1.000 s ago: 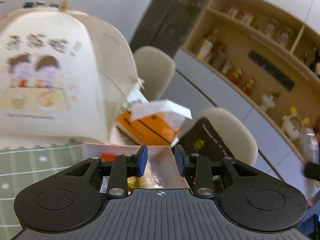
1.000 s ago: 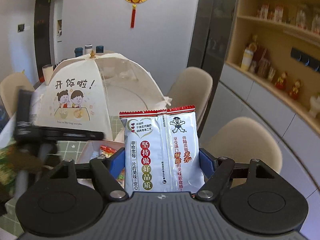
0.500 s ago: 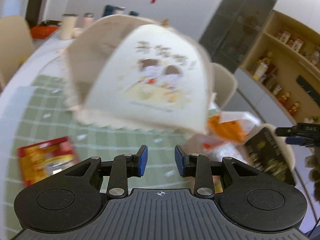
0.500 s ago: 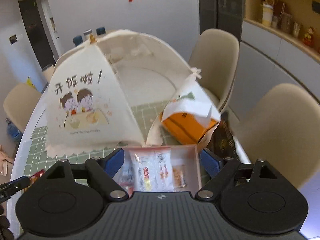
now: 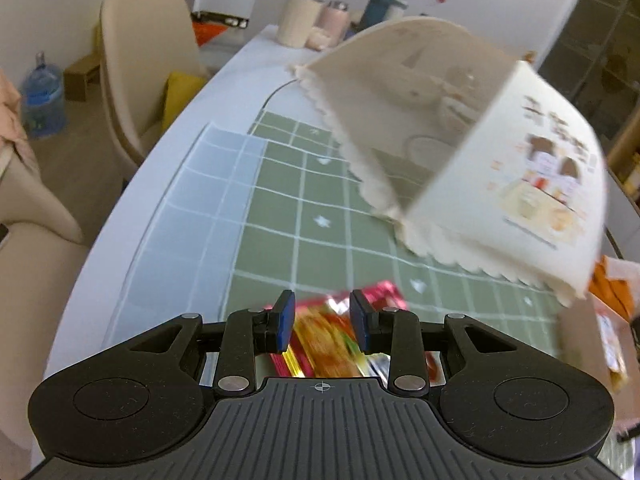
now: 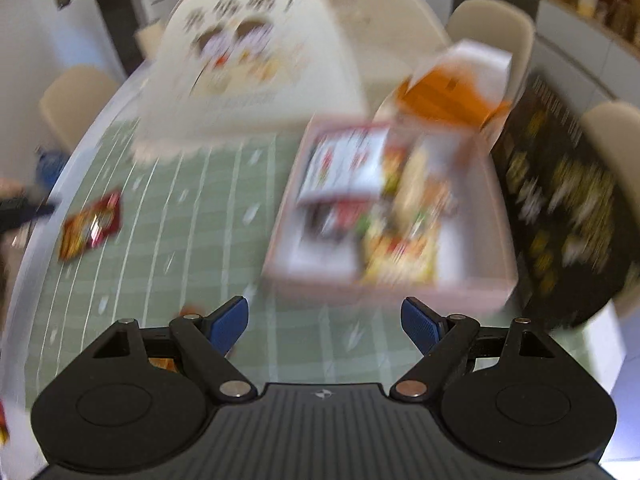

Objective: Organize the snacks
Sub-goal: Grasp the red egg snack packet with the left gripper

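Note:
A red snack packet [image 5: 324, 336] lies flat on the green checked tablecloth [image 5: 300, 208]. My left gripper [image 5: 322, 305] hovers just over it with a narrow gap between its blue pads and nothing in that gap. The same packet [image 6: 90, 226] shows far left in the right wrist view. My right gripper [image 6: 324, 312] stands wide open and empty above the cloth, a little short of the pink box [image 6: 280, 248]. A white and blue snack packet [image 6: 344, 168] lies in that box on top of other snacks. Both views are blurred by motion.
A cream mesh food cover [image 5: 480, 160] with a cartoon print fills the middle of the table. An orange carton [image 6: 452, 88] and a black bag [image 6: 560, 200] flank the box. Another orange packet [image 6: 160, 362] lies under my right gripper. Cups [image 5: 300, 20] and beige chairs [image 5: 136, 60] stand around.
The right gripper let go of the white and blue packet, which now lies in the pink box, and sank toward the table. The left gripper swung away from the box to the red packet.

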`<state>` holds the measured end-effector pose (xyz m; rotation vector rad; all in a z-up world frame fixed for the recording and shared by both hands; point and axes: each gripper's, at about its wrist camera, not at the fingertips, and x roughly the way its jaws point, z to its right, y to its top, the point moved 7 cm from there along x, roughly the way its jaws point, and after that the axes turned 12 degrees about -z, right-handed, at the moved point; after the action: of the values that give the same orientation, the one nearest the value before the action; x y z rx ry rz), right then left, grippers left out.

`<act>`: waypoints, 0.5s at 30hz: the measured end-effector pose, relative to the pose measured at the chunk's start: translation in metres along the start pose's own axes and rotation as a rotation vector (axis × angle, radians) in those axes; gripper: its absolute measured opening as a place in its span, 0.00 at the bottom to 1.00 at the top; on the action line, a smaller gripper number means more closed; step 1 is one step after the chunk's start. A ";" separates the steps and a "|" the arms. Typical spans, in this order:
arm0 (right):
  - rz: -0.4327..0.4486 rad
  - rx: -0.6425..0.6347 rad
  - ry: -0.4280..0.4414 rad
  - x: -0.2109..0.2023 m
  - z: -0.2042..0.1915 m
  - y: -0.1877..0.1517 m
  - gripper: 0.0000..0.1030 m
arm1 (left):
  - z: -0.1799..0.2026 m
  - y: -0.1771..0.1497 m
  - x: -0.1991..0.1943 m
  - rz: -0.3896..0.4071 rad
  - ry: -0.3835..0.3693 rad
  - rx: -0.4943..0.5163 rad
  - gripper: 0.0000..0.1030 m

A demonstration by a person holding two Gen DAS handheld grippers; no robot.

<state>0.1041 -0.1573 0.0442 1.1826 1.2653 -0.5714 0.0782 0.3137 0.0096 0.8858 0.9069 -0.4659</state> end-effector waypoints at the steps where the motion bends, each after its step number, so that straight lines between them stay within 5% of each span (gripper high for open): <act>1: -0.020 -0.011 0.000 0.002 -0.005 -0.013 0.82 | -0.002 0.006 0.011 -0.008 0.005 0.002 0.33; 8: -0.080 -0.137 -0.072 0.012 -0.021 -0.058 0.82 | 0.026 0.009 0.058 -0.089 -0.057 0.098 0.33; 15: -0.062 -0.192 -0.015 0.016 -0.032 -0.043 0.82 | 0.059 -0.060 0.031 -0.169 -0.146 0.142 0.33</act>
<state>0.0578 -0.1400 0.0178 0.9805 1.3172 -0.4911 0.0827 0.2314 -0.0260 0.8954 0.8254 -0.7388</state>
